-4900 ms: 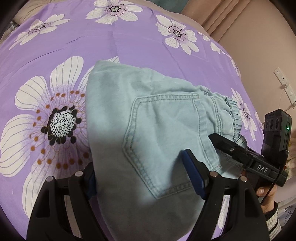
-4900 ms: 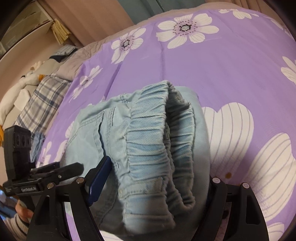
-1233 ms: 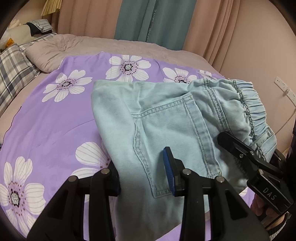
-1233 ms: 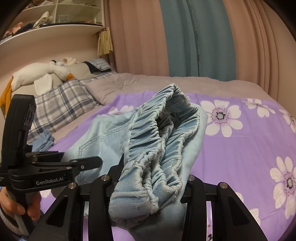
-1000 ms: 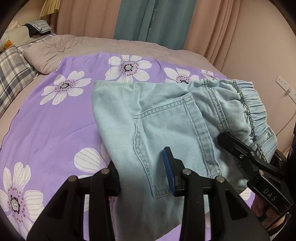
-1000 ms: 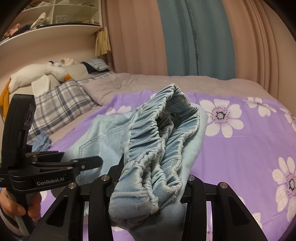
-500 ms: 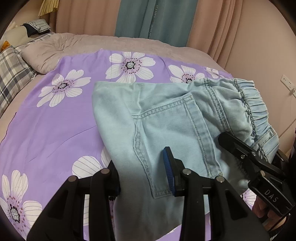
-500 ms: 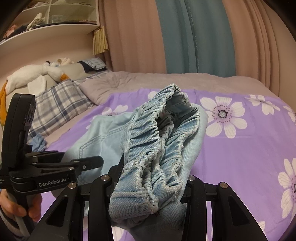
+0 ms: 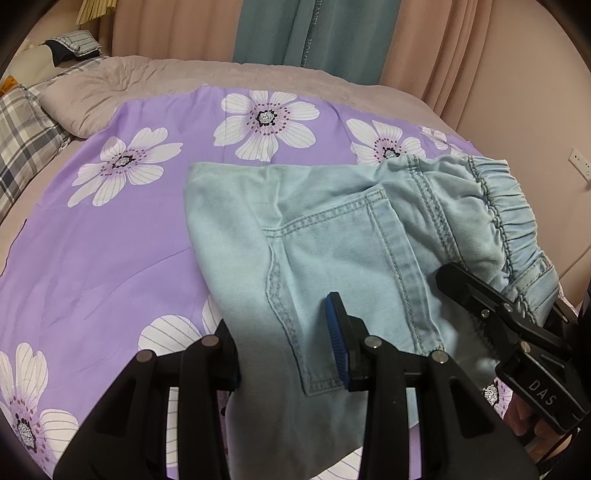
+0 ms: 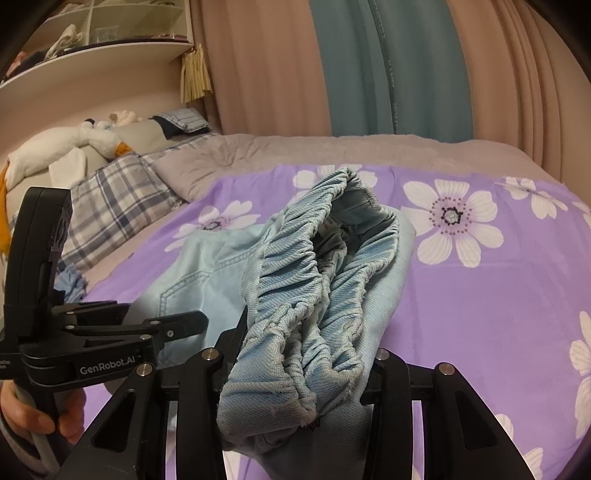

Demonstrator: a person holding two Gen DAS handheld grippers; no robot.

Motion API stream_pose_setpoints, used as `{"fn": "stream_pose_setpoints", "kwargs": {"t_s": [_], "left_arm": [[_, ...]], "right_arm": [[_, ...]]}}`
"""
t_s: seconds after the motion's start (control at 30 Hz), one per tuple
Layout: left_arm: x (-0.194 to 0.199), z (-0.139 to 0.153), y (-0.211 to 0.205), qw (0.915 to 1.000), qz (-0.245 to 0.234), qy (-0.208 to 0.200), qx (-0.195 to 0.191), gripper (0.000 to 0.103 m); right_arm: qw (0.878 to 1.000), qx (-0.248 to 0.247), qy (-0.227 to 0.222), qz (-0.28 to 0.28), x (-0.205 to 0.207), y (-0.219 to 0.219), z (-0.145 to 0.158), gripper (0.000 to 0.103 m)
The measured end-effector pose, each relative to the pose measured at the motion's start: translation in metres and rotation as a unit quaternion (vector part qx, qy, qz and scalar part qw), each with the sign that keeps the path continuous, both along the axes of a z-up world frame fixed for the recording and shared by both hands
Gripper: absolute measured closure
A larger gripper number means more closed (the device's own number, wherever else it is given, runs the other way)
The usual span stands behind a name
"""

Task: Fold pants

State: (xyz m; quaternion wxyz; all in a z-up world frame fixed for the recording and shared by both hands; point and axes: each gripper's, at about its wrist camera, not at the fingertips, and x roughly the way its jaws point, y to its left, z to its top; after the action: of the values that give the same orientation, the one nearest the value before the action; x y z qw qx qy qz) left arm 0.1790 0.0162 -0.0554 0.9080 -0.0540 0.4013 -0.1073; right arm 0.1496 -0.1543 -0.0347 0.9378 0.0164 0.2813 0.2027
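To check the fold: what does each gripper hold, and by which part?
Both hold the pants: left gripper by the pocket side, right gripper by the waistband.

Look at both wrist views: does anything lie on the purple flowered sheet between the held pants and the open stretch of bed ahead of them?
Nothing visible does. The pants, gripped by the left gripper and right gripper, hang over the flowered sheet. The plaid pillow sits off to the side.

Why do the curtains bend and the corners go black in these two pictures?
Fisheye lenses: in the left wrist view the curtains bow inward and the corners darken; in the right wrist view likewise, and the pants loom oversized close to the lens. Both look sharp, dimly lit, with soft shadow under the fabric.
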Motion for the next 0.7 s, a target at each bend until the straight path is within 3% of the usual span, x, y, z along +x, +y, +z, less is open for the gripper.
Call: {"fn": "stream_pose_setpoints", "kwargs": {"t_s": [0.7], "left_arm": [[0.022,-0.017,-0.001,0.9999,0.001,0.015,0.007,0.067]], "right_arm": [[1.000,0.000,0.013,-0.004,0.015,0.009,-0.012,0.061]]}}
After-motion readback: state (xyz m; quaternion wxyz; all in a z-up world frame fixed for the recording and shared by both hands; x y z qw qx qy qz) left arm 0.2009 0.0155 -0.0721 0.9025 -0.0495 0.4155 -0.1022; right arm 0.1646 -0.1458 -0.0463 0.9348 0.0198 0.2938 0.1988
